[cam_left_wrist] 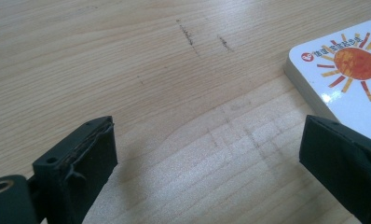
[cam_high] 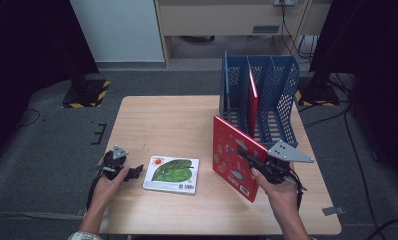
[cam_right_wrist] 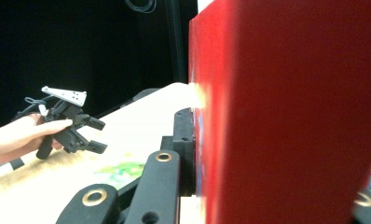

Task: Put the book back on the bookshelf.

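Gripping the red book (cam_high: pixel 233 156) upright at lower right, the right gripper (cam_high: pixel 250 159) is probably carrying it toward the blue rack (cam_high: pixel 282 90), where one book is already standing; the green book (cam_high: pixel 171 174) is lying flat beside the wide-open, empty left gripper (cam_high: pixel 133 172).

The high view looks forward and down from above the person's side, taking in the whole bench (cam_high: pixel 177 120), the blue rack (cam_high: pixel 267 95) at its far right and both hands from some way off. The left gripper view sits very low and close, facing along the bench top past its own jaws to a corner of the sun-and-leaf book (cam_left_wrist: pixel 346 70), which the high view shares. The right gripper view faces across the bench, pressed close against the red book (cam_right_wrist: pixel 291 112), and shares the left gripper (cam_right_wrist: pixel 97 135) with the high view
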`<state>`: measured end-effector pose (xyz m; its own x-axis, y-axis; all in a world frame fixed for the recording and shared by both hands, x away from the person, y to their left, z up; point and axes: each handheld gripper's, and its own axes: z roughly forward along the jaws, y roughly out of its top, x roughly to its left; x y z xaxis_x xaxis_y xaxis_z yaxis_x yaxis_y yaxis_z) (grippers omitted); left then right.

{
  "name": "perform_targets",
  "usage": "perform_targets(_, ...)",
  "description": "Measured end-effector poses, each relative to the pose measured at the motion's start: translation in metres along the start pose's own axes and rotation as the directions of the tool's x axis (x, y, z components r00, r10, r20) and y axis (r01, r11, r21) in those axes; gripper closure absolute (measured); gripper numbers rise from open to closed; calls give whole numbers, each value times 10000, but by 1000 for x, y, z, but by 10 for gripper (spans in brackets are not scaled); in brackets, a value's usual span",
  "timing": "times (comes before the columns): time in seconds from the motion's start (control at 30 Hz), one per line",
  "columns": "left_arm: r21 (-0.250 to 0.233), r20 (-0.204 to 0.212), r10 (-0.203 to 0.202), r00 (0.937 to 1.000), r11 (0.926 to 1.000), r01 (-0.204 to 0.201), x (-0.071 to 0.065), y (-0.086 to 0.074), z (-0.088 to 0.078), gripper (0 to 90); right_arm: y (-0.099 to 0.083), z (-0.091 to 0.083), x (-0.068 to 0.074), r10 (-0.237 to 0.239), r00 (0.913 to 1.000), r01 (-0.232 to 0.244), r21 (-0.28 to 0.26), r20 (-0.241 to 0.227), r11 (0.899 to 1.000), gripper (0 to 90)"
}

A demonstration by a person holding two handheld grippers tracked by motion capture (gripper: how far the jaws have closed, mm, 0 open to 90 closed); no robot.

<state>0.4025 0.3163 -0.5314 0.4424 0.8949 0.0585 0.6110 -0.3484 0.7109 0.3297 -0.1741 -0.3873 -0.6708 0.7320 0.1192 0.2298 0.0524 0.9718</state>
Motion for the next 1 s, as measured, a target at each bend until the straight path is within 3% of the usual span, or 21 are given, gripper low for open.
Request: perform_targets(1.0, 73, 32, -64, 10000, 10000, 63, -1, -2, 3, 22, -9, -56, -22, 312, 9961, -302, -132, 827, 9995, 796)
